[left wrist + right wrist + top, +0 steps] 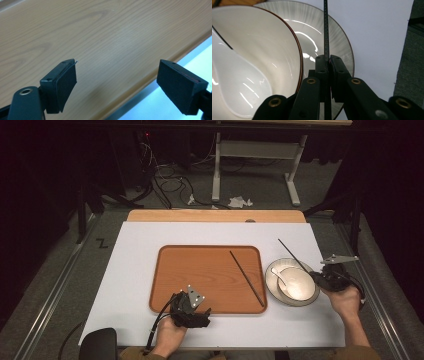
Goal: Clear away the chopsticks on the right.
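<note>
Wooden tray (200, 275): centre of the high view, on the white table cover (135, 245); one dark chopstick (246, 278) lies loose on it, slanting from upper middle to lower right corner.
Second chopstick (326, 30): pinched in the right gripper (327, 60), jaws pressed together on it; in the high view it sticks up and left from the gripper (320, 276), over the plate's far rim.
Plate and bowl: striped grey plate (337, 42) with white bowl (295, 281) on it, right of the tray, just beside its edge; white ceramic spoon (239, 87) rests in the bowl.
Left gripper (116, 82): jaws spread wide, nothing between the pads; hovers over the tray's near edge, lower left of centre in the high view (197, 312).
Done: looks like one chopstick already on the tray, the second grasped.
Left: judged, carry the held chopstick over beside the first; bowl, plate and spoon not yet on the tray.
Thing vs gripper: held chopstick runs straight out from the right jaws, tip far end, upper middle of the right gripper view; tray chopstick well apart from both grippers.
</note>
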Available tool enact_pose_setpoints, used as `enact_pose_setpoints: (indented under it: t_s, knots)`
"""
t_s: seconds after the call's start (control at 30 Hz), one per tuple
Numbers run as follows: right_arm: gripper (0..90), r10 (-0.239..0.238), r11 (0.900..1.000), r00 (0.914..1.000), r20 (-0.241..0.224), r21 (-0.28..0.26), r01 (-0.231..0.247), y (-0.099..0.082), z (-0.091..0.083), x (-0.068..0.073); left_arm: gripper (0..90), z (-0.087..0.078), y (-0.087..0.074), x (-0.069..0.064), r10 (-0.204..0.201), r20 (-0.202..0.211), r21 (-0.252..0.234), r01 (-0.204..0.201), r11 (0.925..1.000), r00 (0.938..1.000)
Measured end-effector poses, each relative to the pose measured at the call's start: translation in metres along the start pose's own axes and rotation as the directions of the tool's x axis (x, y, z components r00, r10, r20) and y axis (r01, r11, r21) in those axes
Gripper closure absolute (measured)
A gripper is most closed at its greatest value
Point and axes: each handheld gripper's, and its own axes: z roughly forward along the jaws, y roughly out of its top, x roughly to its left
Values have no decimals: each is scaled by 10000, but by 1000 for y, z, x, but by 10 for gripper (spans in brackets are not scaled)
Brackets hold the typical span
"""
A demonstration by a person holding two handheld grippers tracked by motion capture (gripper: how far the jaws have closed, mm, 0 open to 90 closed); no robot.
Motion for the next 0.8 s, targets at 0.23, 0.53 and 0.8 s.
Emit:
enact_pose_setpoints:
  t_s: [0.23, 0.53, 0.8]
  knots:
    - [866, 97, 9950, 10000, 11, -998, -96, 2, -23, 5, 165, 0, 4, -1, 209, 98, -104, -208, 9997, 9997]
    - [866, -378, 9819, 9985, -392, -1872, 298, 15, -54, 30, 165, 1, 8, 0, 267, 191, -163, -264, 9995, 9995]
    - [865, -950, 9769, 9821, -1629, -2048, 605, 26, -65, 69, 165, 7, 12, -1, 241, 375, -85, -238, 9997, 9990]
